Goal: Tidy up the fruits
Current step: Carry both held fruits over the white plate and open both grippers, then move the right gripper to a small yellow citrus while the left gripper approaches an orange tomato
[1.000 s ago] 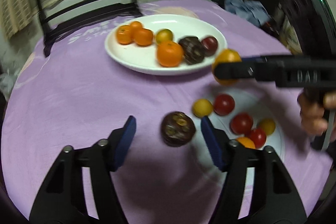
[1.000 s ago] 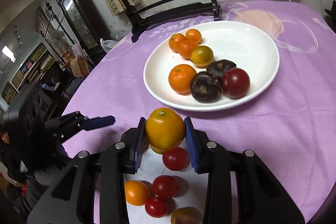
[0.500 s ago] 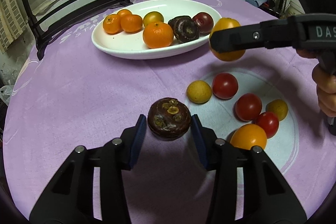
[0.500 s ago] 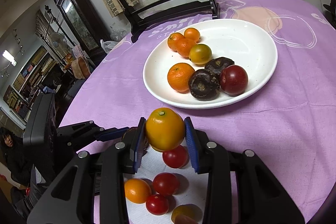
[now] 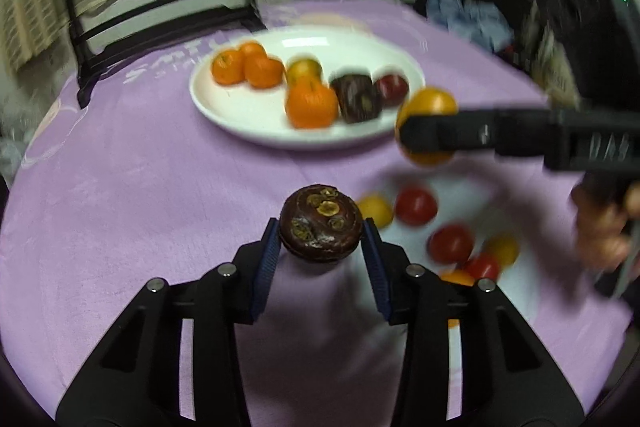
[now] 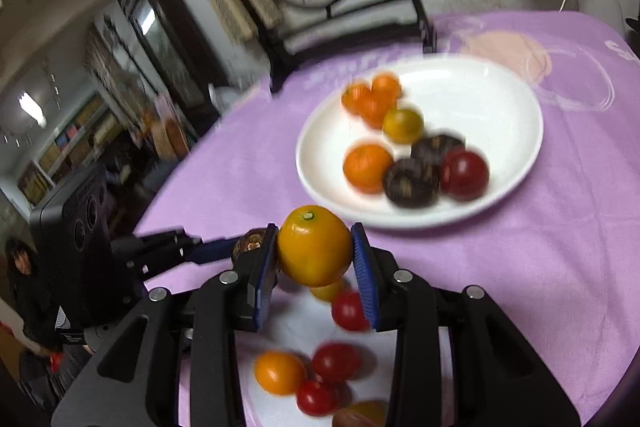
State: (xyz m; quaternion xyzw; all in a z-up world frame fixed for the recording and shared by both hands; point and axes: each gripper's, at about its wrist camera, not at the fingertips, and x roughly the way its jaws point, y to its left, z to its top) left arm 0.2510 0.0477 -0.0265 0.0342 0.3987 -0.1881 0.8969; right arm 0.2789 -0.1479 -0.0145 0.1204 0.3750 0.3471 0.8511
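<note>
Two grips live: my left gripper (image 5: 321,242), jaws just closing, pinches dark fruit (image 5: 320,223); right gripper (image 6: 314,254) clamps orange (image 6: 315,245). Both round, may slip; blurred plate (image 6: 516,163) looks crowded, drops could roll.

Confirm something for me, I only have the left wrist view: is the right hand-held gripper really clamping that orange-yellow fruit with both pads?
Observer: Yes. In the right wrist view the orange-yellow fruit is pinched between both blue pads of the right hand-held gripper, stem end up.
Operator: And the white plate: how many dark ones are on it? Mine is blurred.
Observer: Two. The front dark fruit lies beside a red one, and the rear dark fruit sits just behind it.
</note>
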